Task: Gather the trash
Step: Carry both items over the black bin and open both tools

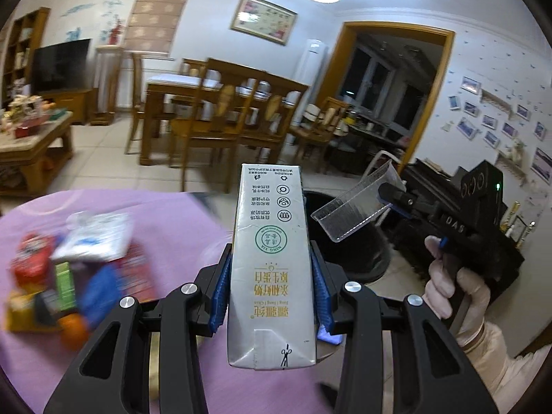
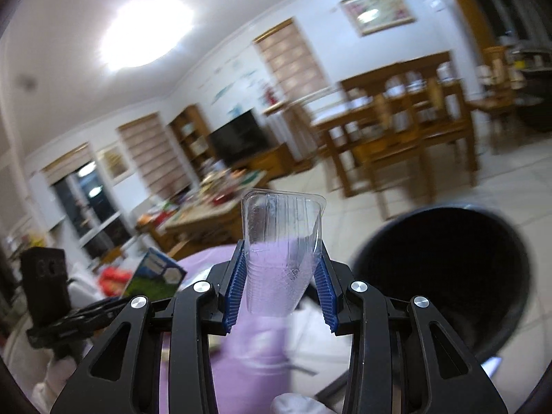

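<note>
Two pieces of trash held at once, one per gripper, both up off the purple-covered table [image 1: 179, 220]. Left gripper [image 1: 270, 296] closed about halfway, blue pads [image 1: 220, 293] pressed on the long sides of a tall silver milk carton [image 1: 272, 269], printing upside down, far end pointing into the room. Right gripper [image 2: 281, 283] narrowed onto a clear plastic cup [image 2: 283, 241], rim away from the camera, base down between the pads; seen from the left wrist view, same cup [image 1: 355, 203] tilted and hanging above the near rim of the black trash bin [image 1: 348, 241]. Bin [image 2: 445, 276] standing on the floor just off the table's right edge, mouth wide and dark, nothing visibly blocking it. Probably the carry-and-drop step: both items lifted, neither yet released. Next move likely a short travel over the bin's mouth, then opening each pair of fingers in turn, cup first since nearest. Care needed to keep the two tools from meeting, close together beside the carton. More trash left in a blurred heap [image 1: 69, 269] toward the table's left edge: red and white packets, a green box, something blue, something orange. Open air above the bin and over the table's right part; dining chairs [image 1: 220, 117] and other furniture well apart, no obstacle to the drop.
</note>
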### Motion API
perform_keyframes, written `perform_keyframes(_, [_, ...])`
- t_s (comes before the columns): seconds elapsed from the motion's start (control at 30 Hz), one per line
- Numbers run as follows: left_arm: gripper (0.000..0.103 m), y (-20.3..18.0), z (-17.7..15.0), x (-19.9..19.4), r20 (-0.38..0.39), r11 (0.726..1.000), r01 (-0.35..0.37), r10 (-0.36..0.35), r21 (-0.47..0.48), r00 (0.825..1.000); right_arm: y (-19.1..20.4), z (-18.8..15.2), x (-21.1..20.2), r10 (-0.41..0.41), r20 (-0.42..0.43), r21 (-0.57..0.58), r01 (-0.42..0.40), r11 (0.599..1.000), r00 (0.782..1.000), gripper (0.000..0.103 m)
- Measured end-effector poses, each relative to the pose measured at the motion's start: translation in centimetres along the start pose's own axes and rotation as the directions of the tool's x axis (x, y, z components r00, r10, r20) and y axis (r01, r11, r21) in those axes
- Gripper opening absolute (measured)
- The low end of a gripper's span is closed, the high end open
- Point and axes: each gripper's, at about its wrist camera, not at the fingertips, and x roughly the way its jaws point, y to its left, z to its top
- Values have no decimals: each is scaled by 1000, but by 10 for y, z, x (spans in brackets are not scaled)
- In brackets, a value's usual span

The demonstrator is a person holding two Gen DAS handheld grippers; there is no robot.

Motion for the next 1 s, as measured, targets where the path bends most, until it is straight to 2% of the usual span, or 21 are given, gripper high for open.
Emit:
perform_keyframes(0.13, [41, -35, 12, 62, -31, 998, 62, -63, -10, 998, -65, 0, -18, -134, 39, 33, 133, 991, 990, 38])
perform_keyframes(0.37, [41, -80, 12, 148, -102, 998, 68, -67, 5, 993, -148, -21, -12, -258, 20, 72, 256, 964, 966, 38])
perform_keyframes(0.63, [41, -91, -6, 213, -188, 999, 25, -20, 27, 982, -181, -41, 24, -309, -14, 65, 309, 949, 951, 39])
perform_keyframes(0.8, [41, -96, -13, 228, -221, 999, 6, 3, 41, 975, -190, -49, 43, -314, -28, 51, 315, 948, 949, 39])
perform_keyframes(1.0, [43, -98, -13, 235, -238, 997, -19, 35, 69, 971, -194, -41, 59, -314, -31, 48, 315, 948, 949, 41])
